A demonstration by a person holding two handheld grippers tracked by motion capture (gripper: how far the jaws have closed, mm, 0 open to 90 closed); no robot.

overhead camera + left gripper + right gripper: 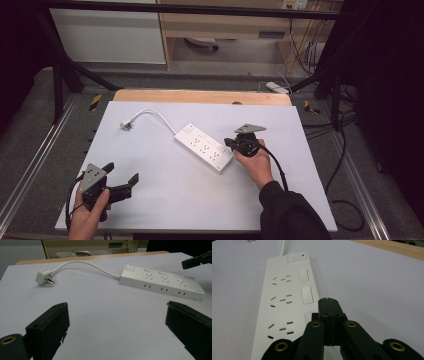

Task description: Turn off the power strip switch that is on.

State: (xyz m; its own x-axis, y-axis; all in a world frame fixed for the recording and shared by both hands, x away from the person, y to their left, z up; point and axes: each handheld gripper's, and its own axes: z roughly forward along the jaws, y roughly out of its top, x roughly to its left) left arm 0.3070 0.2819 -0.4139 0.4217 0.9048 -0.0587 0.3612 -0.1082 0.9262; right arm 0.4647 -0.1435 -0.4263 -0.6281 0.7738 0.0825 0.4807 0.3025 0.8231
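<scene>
Rigid, light, slick white power strip (204, 147) lying flat mid-worktop (165, 200), best pinched across its narrow sides; right gripper (328, 305) fingers closed on nothing over its near end, left gripper (121, 176) fingers wide apart, empty; pale smooth surface, dim cable-strewn room.

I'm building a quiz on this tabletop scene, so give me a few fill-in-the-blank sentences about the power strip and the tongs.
1. The right tongs are ____, jaws pressed together over the power strip.
2. The left tongs are ____, with nothing between the jaws.
3. The plug lies on the table, its ____ cord curving to the strip.
4. The strip's top shows ____ sets of socket holes.

Missing words: shut; open; white; three
</scene>
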